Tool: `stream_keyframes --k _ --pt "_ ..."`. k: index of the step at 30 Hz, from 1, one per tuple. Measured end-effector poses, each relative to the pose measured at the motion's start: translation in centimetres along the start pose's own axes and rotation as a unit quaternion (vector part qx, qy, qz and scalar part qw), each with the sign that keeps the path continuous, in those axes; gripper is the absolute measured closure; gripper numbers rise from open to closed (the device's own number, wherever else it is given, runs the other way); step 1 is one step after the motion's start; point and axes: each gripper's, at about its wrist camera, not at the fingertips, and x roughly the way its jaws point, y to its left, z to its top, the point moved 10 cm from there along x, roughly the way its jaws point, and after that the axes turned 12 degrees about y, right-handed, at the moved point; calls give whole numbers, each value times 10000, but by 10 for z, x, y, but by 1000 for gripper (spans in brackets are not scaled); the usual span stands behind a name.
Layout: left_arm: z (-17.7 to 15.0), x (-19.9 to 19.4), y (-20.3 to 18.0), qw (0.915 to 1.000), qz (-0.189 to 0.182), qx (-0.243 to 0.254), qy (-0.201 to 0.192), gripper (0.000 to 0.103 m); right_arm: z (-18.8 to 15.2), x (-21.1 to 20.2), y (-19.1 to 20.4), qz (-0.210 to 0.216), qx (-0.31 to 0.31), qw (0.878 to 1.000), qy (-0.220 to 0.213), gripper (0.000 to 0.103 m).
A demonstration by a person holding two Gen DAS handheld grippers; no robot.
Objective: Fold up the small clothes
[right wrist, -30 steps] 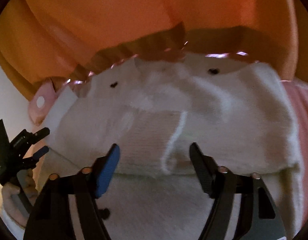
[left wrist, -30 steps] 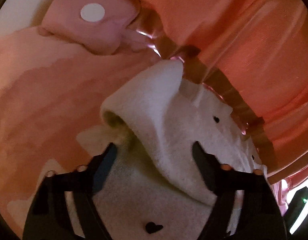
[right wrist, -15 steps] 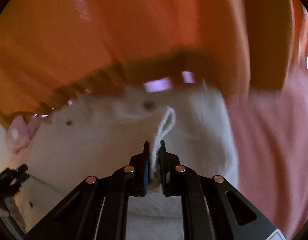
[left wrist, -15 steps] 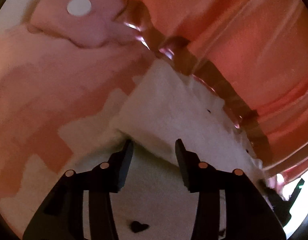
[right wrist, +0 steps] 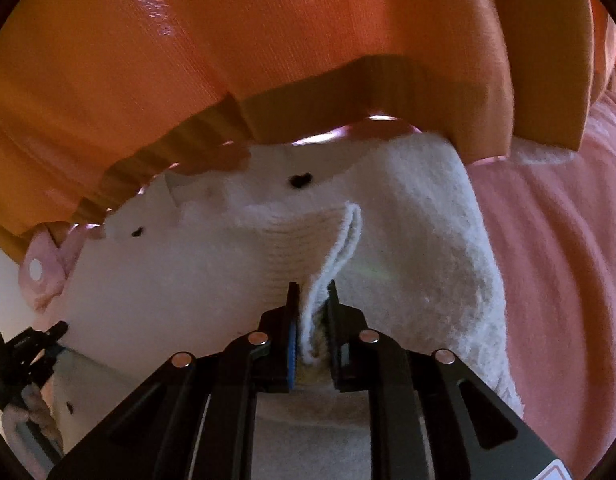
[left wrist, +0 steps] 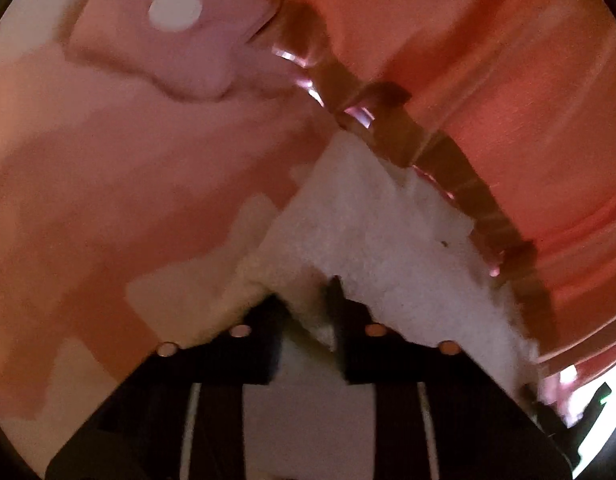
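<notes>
White fleece garment (right wrist: 407,240) lies on pink cover (right wrist: 547,260), below orange fabric; looks soft, light, floppy. Right gripper (right wrist: 311,312) clamped on ribbed hem fold; left gripper (left wrist: 308,312) pinching an edge. Best hold: hems and corners

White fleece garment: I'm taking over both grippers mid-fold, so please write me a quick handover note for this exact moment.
Left gripper: shut on a folded corner of the white fleece garment.
Right gripper: shut on the garment's ribbed cuff edge.
The garment lies on the pink bedding, its far edge against the orange fabric. A pink item with a white round patch sits beyond it.
Done: both grips are set.
Left: carry the gripped edges over to make the fold, release, then smooth it.
</notes>
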Motion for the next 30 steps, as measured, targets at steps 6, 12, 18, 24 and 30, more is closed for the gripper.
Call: stream_keyframes --k 6,12,18,24,30 --pt "-9 2 -7 9959 691 568 -152 91 17 -25 7 224 -227 9985 -451 93" --pt "-9 6 0 9963 686 515 -52 91 4 4 -48 -15 480 9988 4 101" --pt "-10 9 0 9965 672 489 -38 90 -1 8 -65 -432 746 9963 60 102" --pt "-10 10 1 9970 643 439 10 90 14 -28 56 -92 -310 9991 -257 86" --pt "-4 2 1 9982 480 334 92 89 -4 59 278 1127 -2155 9678 650 89"
